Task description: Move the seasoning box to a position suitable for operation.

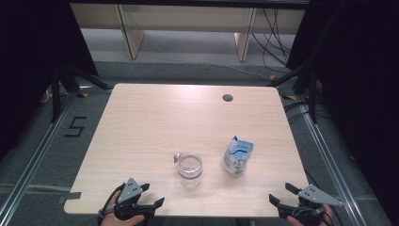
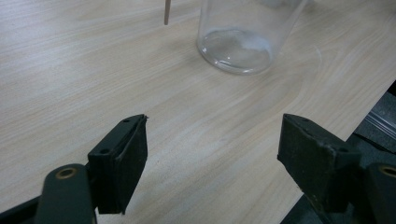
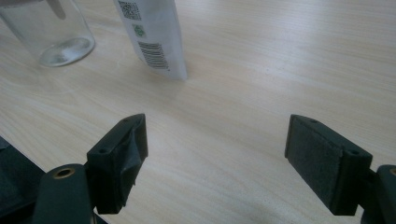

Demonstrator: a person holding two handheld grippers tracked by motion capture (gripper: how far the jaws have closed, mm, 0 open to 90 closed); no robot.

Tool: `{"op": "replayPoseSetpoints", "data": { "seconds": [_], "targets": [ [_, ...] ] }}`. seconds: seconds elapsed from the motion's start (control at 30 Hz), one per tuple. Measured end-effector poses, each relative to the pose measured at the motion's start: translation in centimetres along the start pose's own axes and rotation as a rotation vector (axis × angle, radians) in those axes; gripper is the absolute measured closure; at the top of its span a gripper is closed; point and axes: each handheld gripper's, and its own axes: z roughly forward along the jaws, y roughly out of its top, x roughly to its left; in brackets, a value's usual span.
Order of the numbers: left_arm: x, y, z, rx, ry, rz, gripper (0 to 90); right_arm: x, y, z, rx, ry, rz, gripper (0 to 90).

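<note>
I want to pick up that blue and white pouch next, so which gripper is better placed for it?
Probably the right gripper: open, and nearer the pouch than the left gripper, which faces the glass jar.

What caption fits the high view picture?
Two open grippers, left and right, wait before a clear glass jar and blue-white pouch.

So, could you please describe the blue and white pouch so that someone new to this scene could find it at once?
Start at the light wooden table and look to its near right part. There the blue and white pouch stands upright, to the right of a clear glass jar and apart from it. It is the opaque printed one, with a torn-open top and barcodes on its side.
</note>
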Motion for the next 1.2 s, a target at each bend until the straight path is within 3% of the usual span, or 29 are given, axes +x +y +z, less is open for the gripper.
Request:
{"op": "replayPoseSetpoints", "data": {
  "seconds": [0.27,0.43,0.63,0.77,0.87,1.03,1.07,1.17,1.2],
  "targets": [
    [0.2,0.2,-0.1,-0.005,0.009,0.006,24.9,0.0,0.0,0.0,-0.006,0.009,0.005,22.2],
    [0.7,0.7,0.1,-0.048,0.026,-0.003,28.9,0.0,0.0,0.0,-0.008,0.008,0.011,21.9],
    [2.0,2.0,0.3,-0.091,0.038,0.023,34.2,-0.1,0.0,0.0,-0.008,0.012,0.014,21.6],
    [2.7,3.1,1.0,-0.129,0.007,0.025,37.9,-0.1,0.0,0.0,-0.009,0.013,0.013,21.5],
    [3.1,4.0,1.8,-0.149,-0.017,0.056,41.7,-0.2,0.0,0.1,-0.010,0.013,0.011,21.4],
    [4.1,5.3,3.5,-0.124,-0.016,0.099,46.3,-0.1,-0.1,0.1,-0.005,0.016,0.019,21.4],
    [4.4,5.6,4.3,-0.122,-0.017,0.105,49.5,0.2,-0.1,0.1,0.011,0.023,0.067,21.4],
    [4.5,5.9,4.9,-0.119,-0.013,0.127,51.3,0.2,-0.1,0.1,0.008,0.023,0.065,21.4],
    [4.5,6.2,5.2,-0.120,-0.019,0.156,51.3,0.2,-0.1,0.1,0.010,0.022,0.065,21.4]
  ]
}}
